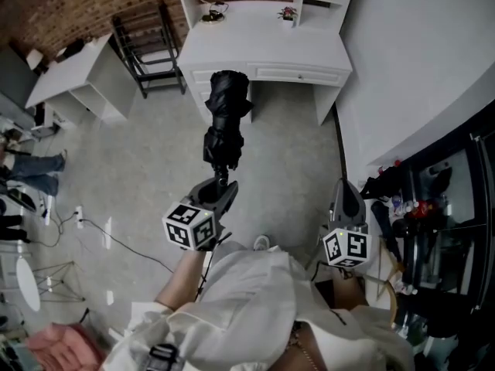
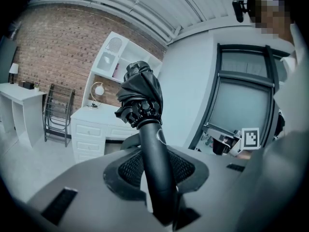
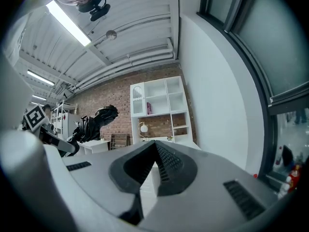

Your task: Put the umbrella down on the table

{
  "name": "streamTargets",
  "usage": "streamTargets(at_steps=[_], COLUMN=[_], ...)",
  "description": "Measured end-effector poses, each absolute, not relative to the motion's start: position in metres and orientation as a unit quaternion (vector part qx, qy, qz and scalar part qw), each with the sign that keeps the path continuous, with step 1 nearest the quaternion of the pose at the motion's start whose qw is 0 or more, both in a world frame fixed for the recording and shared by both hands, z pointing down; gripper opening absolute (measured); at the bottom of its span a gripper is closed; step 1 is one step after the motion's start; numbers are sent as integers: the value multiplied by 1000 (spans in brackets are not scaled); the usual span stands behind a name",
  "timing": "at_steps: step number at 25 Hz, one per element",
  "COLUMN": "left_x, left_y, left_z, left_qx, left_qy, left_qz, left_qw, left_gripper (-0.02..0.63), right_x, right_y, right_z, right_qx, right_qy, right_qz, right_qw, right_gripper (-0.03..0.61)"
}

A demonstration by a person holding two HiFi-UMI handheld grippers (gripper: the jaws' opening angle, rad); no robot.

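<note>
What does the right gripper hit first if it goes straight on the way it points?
Most likely the white desk with its shelf unit: it sits dead ahead of the right gripper and its shut, empty jaws, with only floor between in the head view. Depth is unclear.

no readable text, label, brand or number shows anywhere.

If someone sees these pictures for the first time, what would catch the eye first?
A folded black umbrella, gripped by its handle in the left gripper, sticks out at the centre towards a white desk ahead. The right gripper, beside it, is empty.
</note>
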State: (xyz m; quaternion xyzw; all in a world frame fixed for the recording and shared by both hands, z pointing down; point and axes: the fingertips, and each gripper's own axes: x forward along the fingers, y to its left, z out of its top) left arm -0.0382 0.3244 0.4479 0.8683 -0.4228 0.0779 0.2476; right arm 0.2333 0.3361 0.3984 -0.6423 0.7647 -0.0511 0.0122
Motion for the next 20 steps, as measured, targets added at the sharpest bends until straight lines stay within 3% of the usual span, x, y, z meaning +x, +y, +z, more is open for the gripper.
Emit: streamTargets(at_steps=[20], left_x=[-31], left_y=[276], left_z=[465], left_qx=[875], left_qy=[-412], left_qz=[68], left_qw=[245], left_gripper=[133], right_x=[235], right_y=[302], right_z=[419], right_qx=[-654], right_qy=[755], right_qz=[-54], right_qw=[12], right_gripper=[18])
